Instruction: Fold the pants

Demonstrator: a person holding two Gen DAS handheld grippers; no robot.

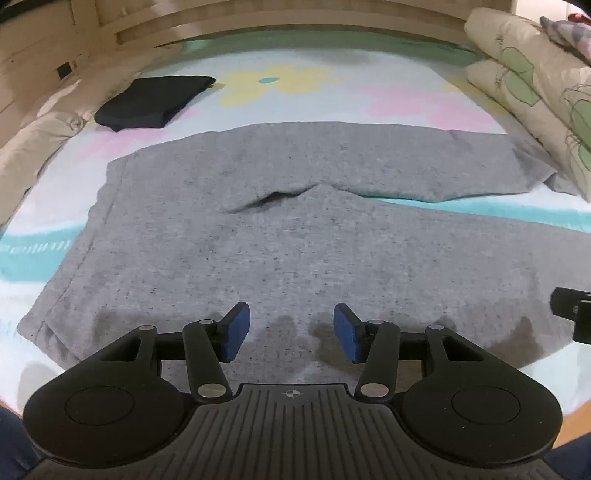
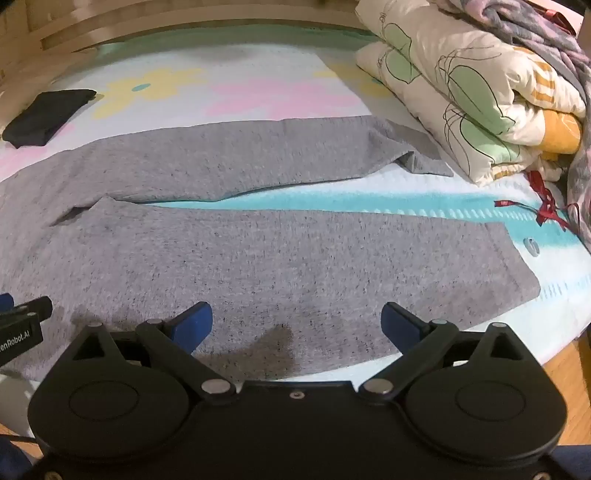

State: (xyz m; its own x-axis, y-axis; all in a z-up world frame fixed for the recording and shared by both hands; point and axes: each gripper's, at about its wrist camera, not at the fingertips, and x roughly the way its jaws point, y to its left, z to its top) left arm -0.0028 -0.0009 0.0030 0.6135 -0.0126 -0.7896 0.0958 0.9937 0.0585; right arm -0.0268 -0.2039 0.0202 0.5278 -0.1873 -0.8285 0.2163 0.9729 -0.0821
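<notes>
Grey pants [image 1: 258, 236] lie spread flat on the bed, waistband at the left and both legs running right. In the right wrist view the pants [image 2: 258, 254] show the near leg's hem at the right and the far leg's end bent against the quilt. My left gripper [image 1: 291, 334] hovers open over the near edge of the seat area, nothing between its blue pads [image 1: 236, 332]. My right gripper [image 2: 297, 325] stands wide open above the near leg's front edge, holding nothing. The right gripper's tip [image 1: 572, 314] shows at the left view's right edge.
A folded black garment [image 1: 151, 101] lies at the far left on the flowered sheet [image 1: 332, 88]. A stacked floral quilt [image 2: 472, 92] fills the far right, with a red ribbon [image 2: 546, 206] beside it. A wooden headboard [image 1: 258, 18] runs along the back. The bed's near edge lies just beneath the grippers.
</notes>
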